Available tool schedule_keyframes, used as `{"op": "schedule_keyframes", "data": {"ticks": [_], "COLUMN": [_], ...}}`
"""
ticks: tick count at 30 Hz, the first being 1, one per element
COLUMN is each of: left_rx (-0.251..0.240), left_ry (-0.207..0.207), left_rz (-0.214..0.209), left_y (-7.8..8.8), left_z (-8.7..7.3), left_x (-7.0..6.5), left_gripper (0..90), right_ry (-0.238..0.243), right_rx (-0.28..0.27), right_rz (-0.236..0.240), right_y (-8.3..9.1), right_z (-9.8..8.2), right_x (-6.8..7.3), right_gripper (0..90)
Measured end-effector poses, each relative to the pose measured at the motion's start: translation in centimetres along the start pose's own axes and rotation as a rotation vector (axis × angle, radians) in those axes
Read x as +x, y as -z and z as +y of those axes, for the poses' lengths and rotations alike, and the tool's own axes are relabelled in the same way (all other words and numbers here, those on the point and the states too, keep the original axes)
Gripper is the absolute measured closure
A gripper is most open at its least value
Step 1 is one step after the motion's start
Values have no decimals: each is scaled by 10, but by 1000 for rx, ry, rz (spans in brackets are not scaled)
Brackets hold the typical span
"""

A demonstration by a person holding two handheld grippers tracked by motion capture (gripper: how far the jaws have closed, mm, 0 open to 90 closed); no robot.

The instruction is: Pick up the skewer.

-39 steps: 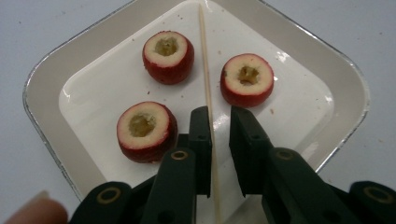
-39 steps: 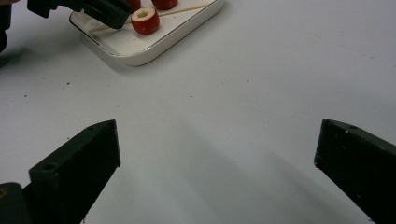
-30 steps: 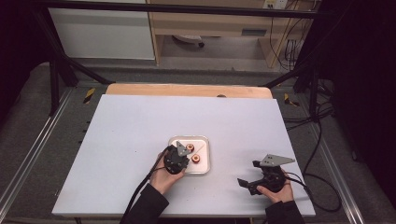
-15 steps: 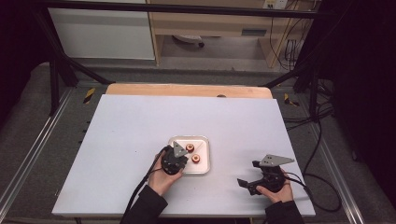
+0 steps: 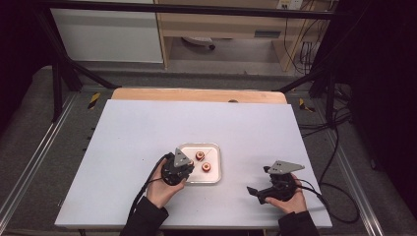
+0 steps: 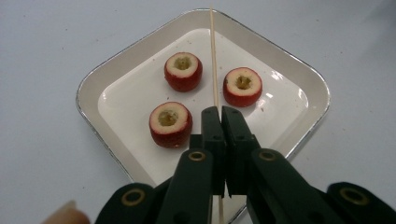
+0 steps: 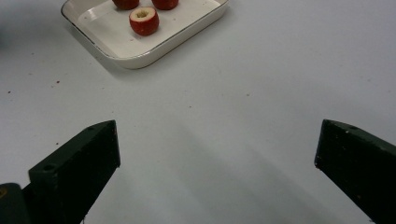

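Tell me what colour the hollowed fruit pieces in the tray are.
Red-skinned hollowed fruit pieces with pale flesh; clearest in the left gripper view.

A lab-style recording setup was shown here — a white table (image 5: 147, 128) was boxed in by black metal framing (image 5: 59, 73), with cables (image 5: 339, 147) trailed over grey floor mats — hardly a home.
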State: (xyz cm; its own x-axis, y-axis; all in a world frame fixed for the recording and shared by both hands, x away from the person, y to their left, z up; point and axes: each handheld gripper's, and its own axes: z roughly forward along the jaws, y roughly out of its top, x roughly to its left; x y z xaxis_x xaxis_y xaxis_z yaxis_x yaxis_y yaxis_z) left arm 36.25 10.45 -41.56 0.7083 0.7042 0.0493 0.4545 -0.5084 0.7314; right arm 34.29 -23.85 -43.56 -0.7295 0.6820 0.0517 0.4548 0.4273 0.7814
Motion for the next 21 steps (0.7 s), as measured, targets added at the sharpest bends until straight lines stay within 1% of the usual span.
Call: {"op": "schedule_keyframes", "data": {"ticks": [1,2,3,5,6,7,8,9,11,12,13,14,16,17,19,21], "left_rx": [1,1,4,7,7,13,13,17,26,26,30,32,37,37,46,51], "left_ry": [-10,-10,-26,-38,-38,-52,-52,-63,-84,-84,-98,-103,-118,-118,-149,-164], "left_rz": [-4,-4,-10,-18,-18,-27,-27,-32,-38,-38,-47,-50,-59,-59,-68,-73], "left_y": [1,1,2,2,2,3,3,3,3,3,2,2,2,2,1,1], "left_z": [0,0,0,1,1,2,2,3,5,5,7,8,10,10,14,17], "left_x": [0,0,-1,-3,-3,-4,-4,-6,-9,-9,-11,-12,-15,-15,-21,-24], "left_gripper": [887,887,887,887,887,887,887,887,886,887,887,887,887,887,887,887], "right_ry": [21,46,67,107,124,140,140,175,217,217,266,292,340,361,398,446], "right_rx": [5,16,28,47,55,62,62,75,90,90,103,111,125,129,135,150], "right_rz": [0,-6,-15,-30,-36,-39,-39,-46,-46,-46,-59,-64,-70,-73,-76,-78], "right_y": [-1,-2,-3,-4,-5,-6,-6,-8,-8,-8,-9,-9,-10,-11,-12,-13], "right_z": [2,4,6,10,13,15,15,20,24,24,29,32,36,38,41,45], "right_x": [2,4,6,9,11,12,12,16,19,19,23,25,28,30,34,39], "right_gripper": [7,7,7,10,11,14,14,17,22,22,30,33,43,49,60,69]}}
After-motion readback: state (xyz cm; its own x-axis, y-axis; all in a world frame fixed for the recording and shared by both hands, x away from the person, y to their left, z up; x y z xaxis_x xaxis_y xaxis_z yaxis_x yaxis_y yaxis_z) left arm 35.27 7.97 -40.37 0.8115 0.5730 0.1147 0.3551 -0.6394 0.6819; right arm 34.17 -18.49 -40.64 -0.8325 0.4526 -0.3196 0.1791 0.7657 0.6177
